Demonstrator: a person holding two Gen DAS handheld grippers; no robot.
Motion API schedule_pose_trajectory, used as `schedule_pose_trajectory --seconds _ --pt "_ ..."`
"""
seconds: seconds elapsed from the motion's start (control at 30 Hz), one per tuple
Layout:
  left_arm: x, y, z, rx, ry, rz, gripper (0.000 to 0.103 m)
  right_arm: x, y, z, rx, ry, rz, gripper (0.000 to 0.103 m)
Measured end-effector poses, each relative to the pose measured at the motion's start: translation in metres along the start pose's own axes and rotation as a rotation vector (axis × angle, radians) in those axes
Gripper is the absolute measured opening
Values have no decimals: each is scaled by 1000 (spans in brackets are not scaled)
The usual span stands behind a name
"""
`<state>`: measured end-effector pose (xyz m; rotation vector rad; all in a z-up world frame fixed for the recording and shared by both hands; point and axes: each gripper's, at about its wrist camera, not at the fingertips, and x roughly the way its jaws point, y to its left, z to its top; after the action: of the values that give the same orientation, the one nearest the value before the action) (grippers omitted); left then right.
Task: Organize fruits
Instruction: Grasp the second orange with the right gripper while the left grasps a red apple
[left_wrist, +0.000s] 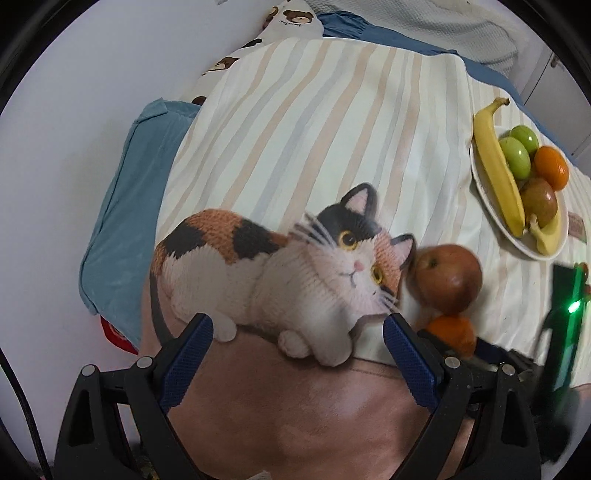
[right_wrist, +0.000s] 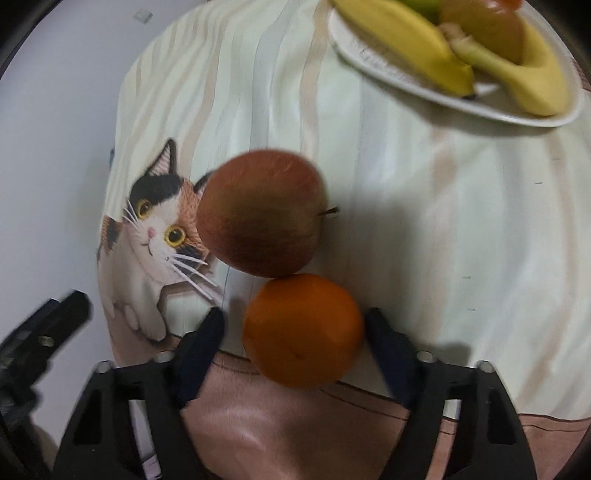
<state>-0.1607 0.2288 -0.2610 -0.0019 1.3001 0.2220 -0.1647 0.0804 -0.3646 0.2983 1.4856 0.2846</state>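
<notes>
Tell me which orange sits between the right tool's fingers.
The orange loose on the blanket, touching the red apple, lies between the right tool fingers. The other orange sits on the plate.

L gripper (left_wrist: 297, 334) wide; R gripper (right_wrist: 295, 330) narrower (both angled down).

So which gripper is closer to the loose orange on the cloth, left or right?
Right. The right gripper has the orange between its open fingers, pads apparently not yet pressing. The left gripper hangs open over the cat print, with the orange beside its right finger.
</notes>
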Motion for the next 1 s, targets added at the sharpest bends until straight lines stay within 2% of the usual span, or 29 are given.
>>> schedule_pose_trajectory --seconds 0.03,0.17,0.3,0.43,0.6,0.7,0.73,0.77,0.8,0.83,1.0 --pt "0 -3 3 -20 14 62 94 1 2 -1 -12 -10 -20 68" --pt "0 -23 20 17 20 10 94 -8 -3 -9 -15 -25 -25 67" --pt "7 -49 36 73 50 -68 94 -36 -29 -18 28 -62 -57 67" --pt "24 -86 44 170 121 -135 94 -72 -63 -32 76 -108 -107 67" --pt "60 -127 33 292 240 -141 94 -103 -106 -38 143 -129 -149 67" --pt "84 -142 21 328 324 -156 94 -108 -124 -47 189 -133 -155 67" --pt "92 -144 16 325 351 -165 92 -109 -130 -50 205 -131 -152 67" --pt "97 -144 12 317 362 -170 81 -109 -136 -51 220 -130 -144 67" --pt "100 -143 9 312 360 -152 73 -109 -142 -46 231 -129 -139 67" --pt "101 -141 7 309 340 -130 61 -109 -147 -50 237 -128 -135 67" --pt "85 -125 6 259 285 -146 59 -102 -138 -48 223 -120 -123 67"
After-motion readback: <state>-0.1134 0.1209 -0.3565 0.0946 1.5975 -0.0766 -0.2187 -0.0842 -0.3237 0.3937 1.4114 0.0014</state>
